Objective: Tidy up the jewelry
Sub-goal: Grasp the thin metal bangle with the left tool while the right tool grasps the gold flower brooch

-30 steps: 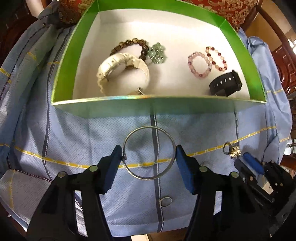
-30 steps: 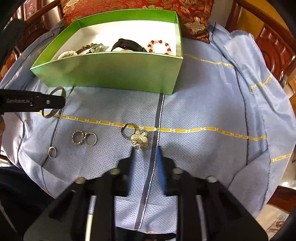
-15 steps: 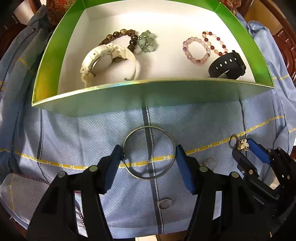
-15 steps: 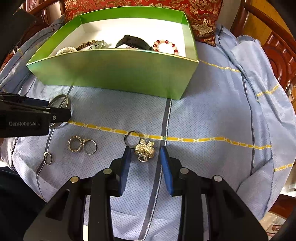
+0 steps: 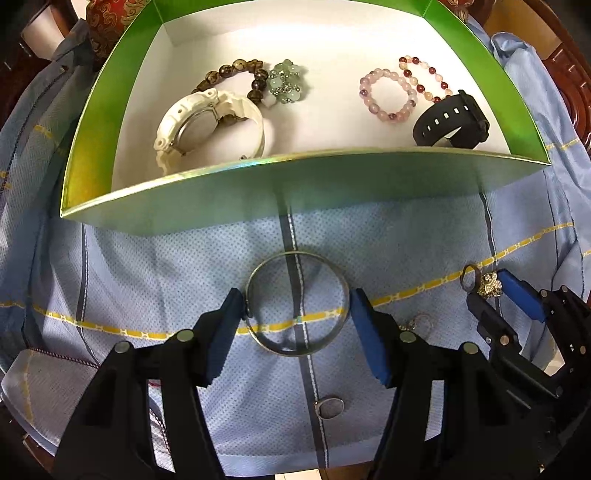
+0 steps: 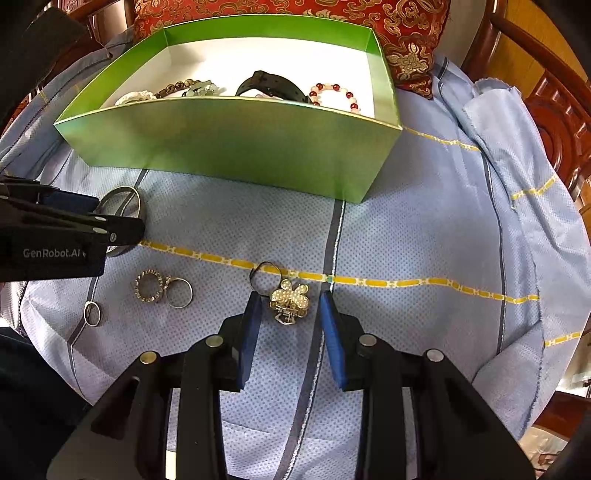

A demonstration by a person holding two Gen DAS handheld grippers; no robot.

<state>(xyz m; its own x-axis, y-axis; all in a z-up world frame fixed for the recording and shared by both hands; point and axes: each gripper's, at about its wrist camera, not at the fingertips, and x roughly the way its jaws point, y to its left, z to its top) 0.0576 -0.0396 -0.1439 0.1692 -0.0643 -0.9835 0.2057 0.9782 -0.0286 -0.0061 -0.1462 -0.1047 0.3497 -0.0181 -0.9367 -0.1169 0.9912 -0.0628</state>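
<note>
In the left wrist view, the left gripper [image 5: 297, 310] sat at lower centre with its blue pads closed against the two sides of a thin silver bangle [image 5: 297, 303], holding it above the cloth. In the right wrist view the same gripper entered from the left edge, and white lettering on its black side read "GenRobot.AI". That was the only legible writing in either view.

The right gripper [image 6: 290, 314] occupied the lower centre of its own view, fingers parted on either side of a pearl-studded hair clip [image 6: 289, 300] that lay on the cloth, the pads not touching it. A small dark ring [image 6: 263, 275] lay just beyond the clip, at its upper left. Left of these lay a jewelled ring [image 6: 148, 286] touching a plain silver ring [image 6: 178, 293], and a smaller band [image 6: 92, 314] sat farther toward the lower left.

Everything rested on a light blue cloth [image 6: 424, 229] with yellow patterned stripes. Across the upper part of both views stood a green box [image 5: 369, 184] with a white interior. Inside it, in the left wrist view, were a white watch [image 5: 207, 125], a brown bead bracelet [image 5: 236, 75], a pale green bead cluster [image 5: 285, 83], a pink bead bracelet [image 5: 388, 94], a red-and-white bead bracelet [image 5: 424, 75] and a black strap watch [image 5: 452, 120]. A red embroidered cushion [image 6: 332, 14] lay behind the box.
</note>
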